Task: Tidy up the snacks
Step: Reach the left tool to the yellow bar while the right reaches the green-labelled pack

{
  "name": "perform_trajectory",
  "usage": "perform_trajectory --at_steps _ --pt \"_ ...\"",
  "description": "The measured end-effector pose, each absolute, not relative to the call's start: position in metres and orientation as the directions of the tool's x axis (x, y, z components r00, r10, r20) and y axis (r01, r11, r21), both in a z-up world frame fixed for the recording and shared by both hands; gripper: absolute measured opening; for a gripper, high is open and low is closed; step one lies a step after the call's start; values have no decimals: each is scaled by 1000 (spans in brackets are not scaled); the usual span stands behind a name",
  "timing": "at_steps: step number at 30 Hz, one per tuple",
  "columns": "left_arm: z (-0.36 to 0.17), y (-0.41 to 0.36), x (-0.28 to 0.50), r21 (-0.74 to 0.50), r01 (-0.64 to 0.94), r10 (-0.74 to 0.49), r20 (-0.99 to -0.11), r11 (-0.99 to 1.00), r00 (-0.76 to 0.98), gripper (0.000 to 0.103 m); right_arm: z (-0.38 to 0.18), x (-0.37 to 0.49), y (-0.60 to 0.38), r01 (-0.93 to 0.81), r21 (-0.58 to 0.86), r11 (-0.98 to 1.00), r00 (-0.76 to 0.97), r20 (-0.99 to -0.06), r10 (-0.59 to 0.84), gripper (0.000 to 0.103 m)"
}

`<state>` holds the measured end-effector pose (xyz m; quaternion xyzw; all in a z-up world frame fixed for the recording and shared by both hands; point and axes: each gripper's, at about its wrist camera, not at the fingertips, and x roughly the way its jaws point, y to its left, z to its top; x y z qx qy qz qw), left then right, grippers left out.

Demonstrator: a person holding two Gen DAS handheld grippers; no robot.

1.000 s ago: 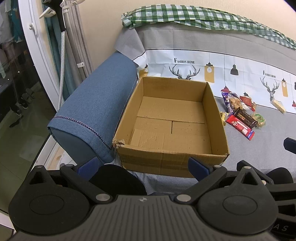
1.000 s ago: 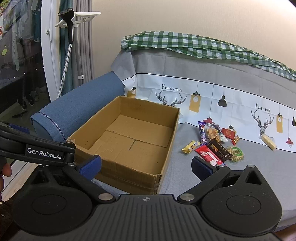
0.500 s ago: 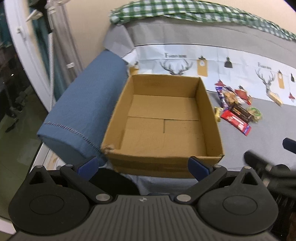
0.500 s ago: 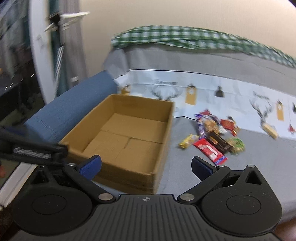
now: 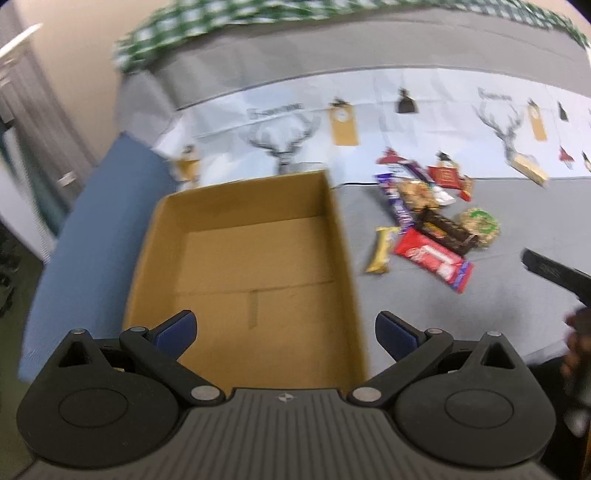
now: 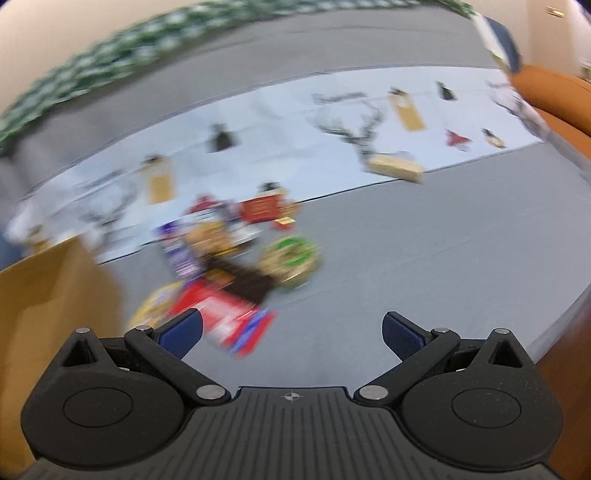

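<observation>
The left gripper (image 5: 284,330) is held wide open, empty, at lower centre over the cardboard box (image 5: 255,258). The right gripper (image 6: 291,332) is likewise spread wide, empty. The snacks (image 6: 236,273) are seen blurred, left of centre, beside the box.

A grey sofa seat (image 5: 424,317) fills the view, its backrest draped with a white deer-print cloth (image 5: 436,114). At twelve o'clock a green checked blanket (image 5: 177,33) lies along the top. A blue armrest (image 5: 88,236) sits at nine o'clock, beige wall (image 5: 74,48) beyond.
</observation>
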<state>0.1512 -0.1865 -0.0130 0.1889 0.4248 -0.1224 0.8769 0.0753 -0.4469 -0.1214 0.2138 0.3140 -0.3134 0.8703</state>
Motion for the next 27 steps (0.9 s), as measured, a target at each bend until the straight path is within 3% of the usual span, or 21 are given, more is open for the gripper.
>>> perform_trajectory --at_steps 8,13,17,20,27 --pt "-62 -301 224 277 496 -48 -837 823 546 103 -205 175 -537 808 171 564 464 -774 -431 102" --pt "-96 -339 265 279 505 -17 -864 817 503 103 -232 222 -546 730 211 651 531 -774 -345 102" --pt "-120 -362 283 297 538 -5 -872 789 489 103 -257 257 -538 664 137 735 498 -815 -298 102" --pt "-146 -381 298 258 601 -28 -906 756 423 103 -261 244 -547 708 24 706 413 -825 -386 102" --pt "-217 -397 339 154 626 10 -974 764 227 103 -277 190 -598 808 32 588 358 -819 -448 103"
